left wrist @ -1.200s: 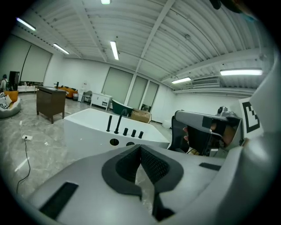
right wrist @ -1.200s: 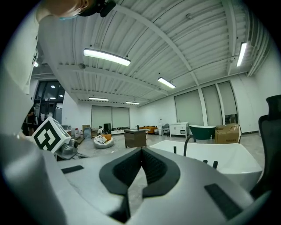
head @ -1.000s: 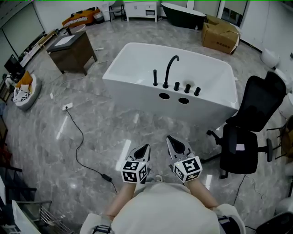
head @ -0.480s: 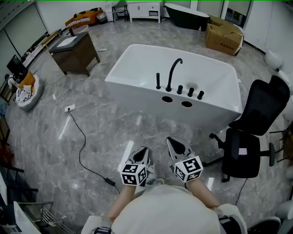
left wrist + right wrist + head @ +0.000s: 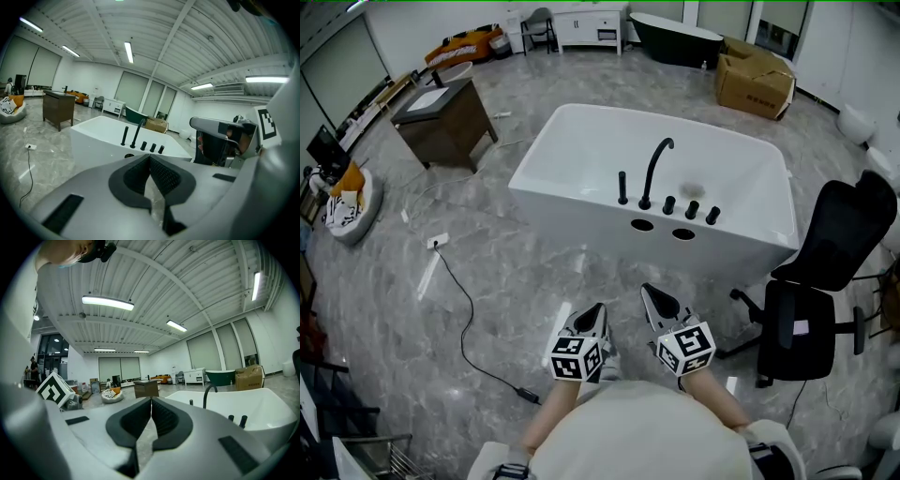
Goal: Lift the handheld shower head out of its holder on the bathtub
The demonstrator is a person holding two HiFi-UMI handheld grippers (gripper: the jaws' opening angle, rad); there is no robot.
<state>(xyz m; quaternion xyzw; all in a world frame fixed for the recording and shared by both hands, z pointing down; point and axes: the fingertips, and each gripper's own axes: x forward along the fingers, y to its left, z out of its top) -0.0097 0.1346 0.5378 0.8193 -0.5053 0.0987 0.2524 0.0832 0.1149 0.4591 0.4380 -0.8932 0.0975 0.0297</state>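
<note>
My left claw (image 5: 598,307), right claw (image 5: 646,289) clenched, empty. Shower head (image 5: 622,187) stood upright on tub (image 5: 577,217) rim, well ahead; neither claw clearly nearer.

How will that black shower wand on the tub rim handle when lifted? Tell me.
The shower wand is a slim upright stick, so probably stiff and light. Its seemingly smooth finish may slip. Standing in the bathtub rim, it should lift straight out.
</note>
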